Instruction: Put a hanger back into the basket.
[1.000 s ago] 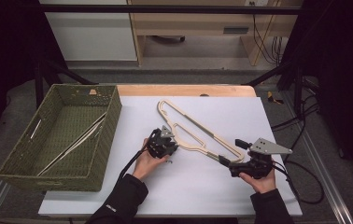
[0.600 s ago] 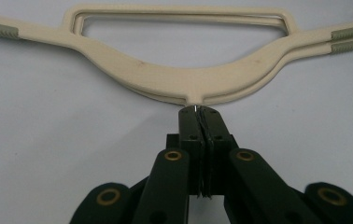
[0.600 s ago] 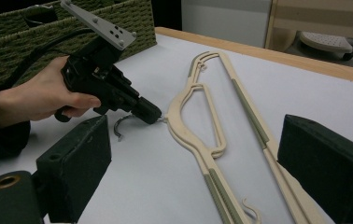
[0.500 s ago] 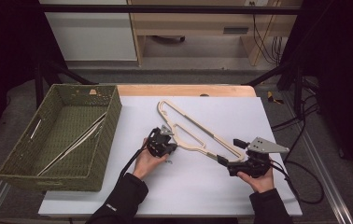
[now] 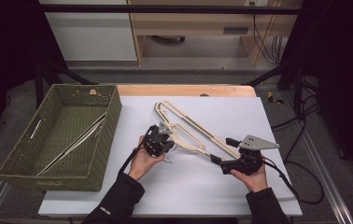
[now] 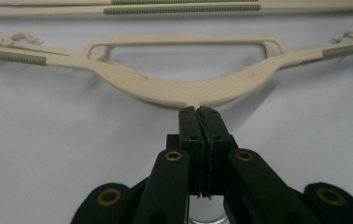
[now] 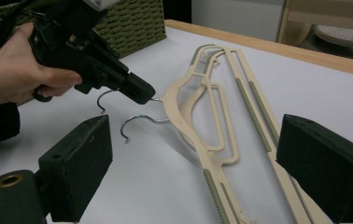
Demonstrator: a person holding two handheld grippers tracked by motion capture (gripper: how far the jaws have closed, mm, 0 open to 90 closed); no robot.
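Grip now taken on the hook stem: left gripper (image 6: pixel 199 111) with jaws pressed together on the thin wire just where it leaves the neck of the upper cream hanger (image 6: pixel 184 91). Looser than this a second ago. In the right gripper view, pinches that wire beside the curl of the hook (image 7: pixel 101 100) and appears to tilt the neck up off a second cream hanger, whose own hook (image 7: pixel 135 123) lies free on the counter (image 5: pixel 188 196). Probably means the top hanger is being separated from the one below, ready to go towards the green woven basket (image 5: pixel 111 121) at the left of the frame, where thin pale pieces already lie.

Right gripper (image 5: pixel 222 150) at the lower right of the frame, near the far end of the hanger arms: jaws wide apart, clamped on nothing, the long arms running between them in its own view.

Both hangers centre frame, running diagonally from upper left to lower right.

Writing: a small pale mark on the dark sleeve (image 5: pixel 114 205) at the bottom edge, too small to read. No readable brand or label elsewhere.
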